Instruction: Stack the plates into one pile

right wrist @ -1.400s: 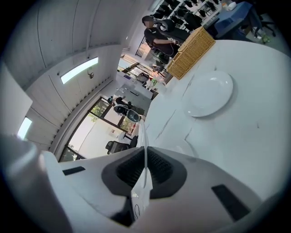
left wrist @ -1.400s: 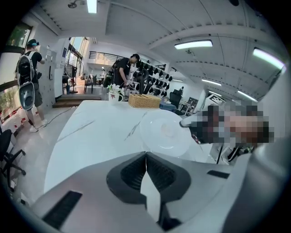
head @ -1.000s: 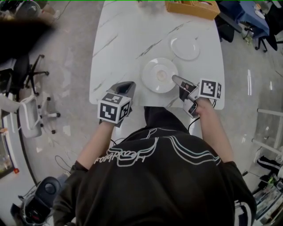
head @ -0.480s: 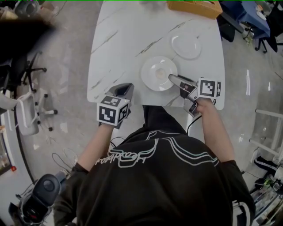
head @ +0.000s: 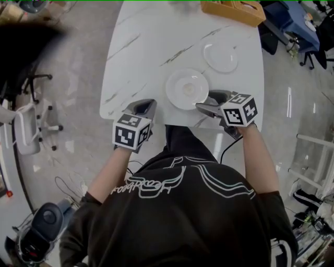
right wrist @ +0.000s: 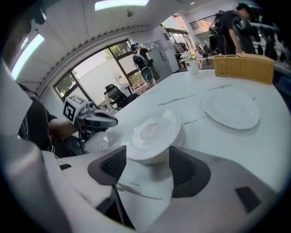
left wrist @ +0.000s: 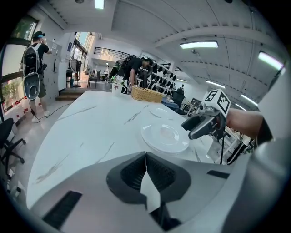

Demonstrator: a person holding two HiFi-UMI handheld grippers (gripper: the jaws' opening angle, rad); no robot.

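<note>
Here, two hand-held grippers are seen at the near edge of a white, marble-patterned table (head: 146, 47). The right gripper (head: 209, 101) is pointed at the near plate (head: 187, 88) and its jaws are opening. In the right gripper view the plate's near rim is shown between the two dark pads, which are not seen pressing on it. The plate is rested on the tabletop close to the near edge, between the two grippers and nearer the right one.

A second, far plate (head: 220, 56) is laid flat further back and to the right, well apart from the first; the two have not been piled. A woven basket (head: 232, 9) is placed at the table's far edge, beyond the far plate.

The left gripper (head: 147, 104) is held left of the near plate and apart from it. Its jaws are pressed together with nothing between them, as the left gripper view makes plain. The person's dark top (head: 177, 208), printed with pale lines, is caught at the bottom of the head view.
</note>
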